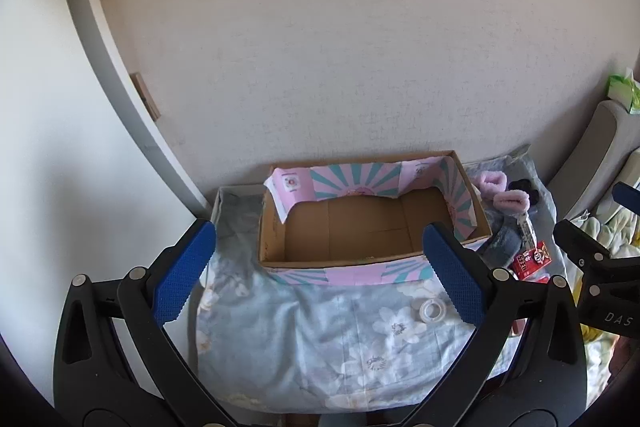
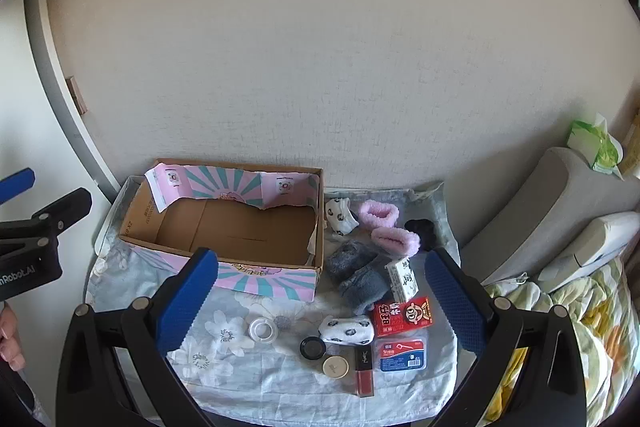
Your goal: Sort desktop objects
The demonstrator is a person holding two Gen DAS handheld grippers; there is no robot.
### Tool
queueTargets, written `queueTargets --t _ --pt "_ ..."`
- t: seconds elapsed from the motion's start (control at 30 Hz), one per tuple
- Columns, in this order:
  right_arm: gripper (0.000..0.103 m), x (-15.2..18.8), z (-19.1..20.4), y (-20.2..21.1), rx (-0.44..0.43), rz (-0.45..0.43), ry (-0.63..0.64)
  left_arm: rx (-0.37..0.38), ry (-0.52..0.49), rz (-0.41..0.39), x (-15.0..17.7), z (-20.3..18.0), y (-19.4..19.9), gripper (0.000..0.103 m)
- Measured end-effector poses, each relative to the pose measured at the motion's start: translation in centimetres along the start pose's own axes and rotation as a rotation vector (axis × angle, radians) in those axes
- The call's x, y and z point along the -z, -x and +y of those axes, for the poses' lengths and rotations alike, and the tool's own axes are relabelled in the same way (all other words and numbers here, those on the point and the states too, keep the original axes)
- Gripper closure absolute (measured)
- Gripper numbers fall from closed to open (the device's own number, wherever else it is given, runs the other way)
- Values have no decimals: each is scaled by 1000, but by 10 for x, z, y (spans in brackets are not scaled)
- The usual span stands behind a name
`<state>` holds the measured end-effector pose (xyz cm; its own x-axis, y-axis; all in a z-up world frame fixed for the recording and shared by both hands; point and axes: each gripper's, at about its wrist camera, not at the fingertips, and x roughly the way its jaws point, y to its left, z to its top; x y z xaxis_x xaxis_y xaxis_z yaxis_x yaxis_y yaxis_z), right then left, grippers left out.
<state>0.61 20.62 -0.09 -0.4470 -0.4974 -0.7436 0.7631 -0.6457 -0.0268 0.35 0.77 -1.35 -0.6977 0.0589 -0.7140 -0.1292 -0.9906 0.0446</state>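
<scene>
While both tools hang above the floral cloth (image 2: 240,379), the right gripper (image 2: 320,303) and left gripper (image 1: 316,275) stand spread wide, gripping nothing, blue pads ribbed. Cardboard box (image 2: 240,227), the landmark: open-topped, pink-teal striped flaps, bare brown floor. Just in front of it, a clear tape roll (image 2: 262,329). To its right, crowded: fuzzy pink socks (image 2: 394,237), grey socks (image 2: 356,269), red carton (image 2: 404,315). Farther front-right: rolled white sock (image 2: 347,329), dark round compact (image 2: 313,347), lip gloss tube (image 2: 364,371), blue floss pack (image 2: 402,354).
</scene>
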Motion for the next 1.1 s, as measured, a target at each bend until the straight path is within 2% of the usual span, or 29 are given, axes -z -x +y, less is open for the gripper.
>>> queueTargets --t 0.17,0.53,0.77,1.1 --pt "0 -2 0 -1 -16 -4 2 78 34 -12 -1 0 4 0" --pt "0 -1 -3 -5 -32 10 3 103 6 -37 1 -12 5 0" --pt "0 4 -6 -15 -28 40 6 138 3 -13 3 -15 -4 0" --pt "0 6 -8 -28 -45 78 29 150 -9 1 8 -20 -10 0"
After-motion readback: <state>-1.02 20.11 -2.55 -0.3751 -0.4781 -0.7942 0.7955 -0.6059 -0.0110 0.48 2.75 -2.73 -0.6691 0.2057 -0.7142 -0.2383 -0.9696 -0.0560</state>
